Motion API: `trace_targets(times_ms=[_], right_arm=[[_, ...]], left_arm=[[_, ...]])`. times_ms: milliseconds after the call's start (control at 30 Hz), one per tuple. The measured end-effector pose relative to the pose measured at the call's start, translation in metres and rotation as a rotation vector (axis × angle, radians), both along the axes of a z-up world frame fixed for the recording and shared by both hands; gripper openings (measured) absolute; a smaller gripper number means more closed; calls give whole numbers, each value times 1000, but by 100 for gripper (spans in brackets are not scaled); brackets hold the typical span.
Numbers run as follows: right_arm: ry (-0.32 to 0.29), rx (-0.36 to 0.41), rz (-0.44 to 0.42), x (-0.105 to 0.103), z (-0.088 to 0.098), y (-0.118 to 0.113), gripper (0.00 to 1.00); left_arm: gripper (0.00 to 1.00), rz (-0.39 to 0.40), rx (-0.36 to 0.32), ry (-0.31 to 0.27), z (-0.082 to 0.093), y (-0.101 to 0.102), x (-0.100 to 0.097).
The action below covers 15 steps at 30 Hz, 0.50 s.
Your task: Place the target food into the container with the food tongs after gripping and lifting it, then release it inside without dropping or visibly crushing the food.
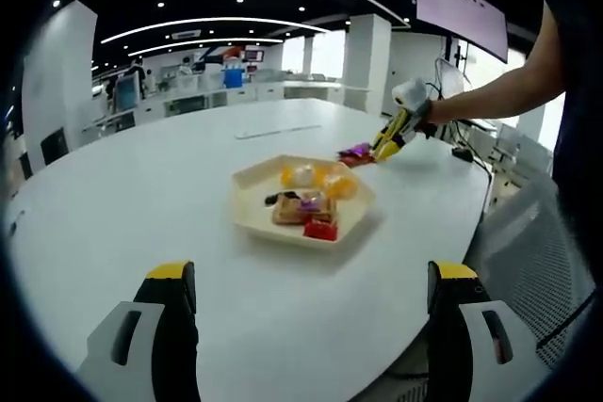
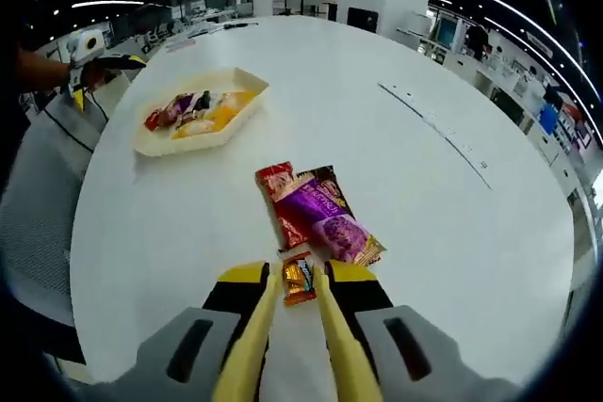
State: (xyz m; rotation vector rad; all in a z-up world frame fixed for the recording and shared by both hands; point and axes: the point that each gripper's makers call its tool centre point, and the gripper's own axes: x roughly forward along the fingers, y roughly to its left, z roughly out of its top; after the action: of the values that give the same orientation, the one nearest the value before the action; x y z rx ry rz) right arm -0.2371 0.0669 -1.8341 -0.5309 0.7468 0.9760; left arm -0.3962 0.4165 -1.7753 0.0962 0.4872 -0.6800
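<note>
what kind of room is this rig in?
Likely an open-plan office or lab: a large white table, a wall screen, workstations in the background and ceiling strip lights. A tray of snacks sits on the table.

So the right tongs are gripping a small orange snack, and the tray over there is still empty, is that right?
Not quite. The tray is not empty: it already holds several wrapped snacks, as the right gripper view shows. The rest stands: the tongs in the right gripper are closed on the small orange snack.
</note>
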Motion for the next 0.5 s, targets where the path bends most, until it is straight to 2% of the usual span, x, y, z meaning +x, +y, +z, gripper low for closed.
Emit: trace_targets(times_ms=[100,133,233,333,367,400,433,500], right_arm=[[-32,-25,32,-1,0,0,24],[-3,-19,5,-2,-1,-1,23],[-16,-19,-43,1,0,-1,19],[47,36,-186,4,0,-5,17],[29,19,-177,7,0,-8,17],[30,10,-180,8,0,-10,17],[57,33,-207,6,0,-9,17],[44,16,-186,5,2,-10,17]], left_arm=[[99,-1,0,0,0,0,0],[99,-2,1,0,0,0,0],[99,-1,1,-4,1,-1,0],[99,6,-7,-8,2,0,1],[99,7,-7,-9,2,1,1],[99,6,-7,-7,2,0,1],[99,4,-7,-6,2,0,1],[99,-1,-5,-8,2,-1,0]])
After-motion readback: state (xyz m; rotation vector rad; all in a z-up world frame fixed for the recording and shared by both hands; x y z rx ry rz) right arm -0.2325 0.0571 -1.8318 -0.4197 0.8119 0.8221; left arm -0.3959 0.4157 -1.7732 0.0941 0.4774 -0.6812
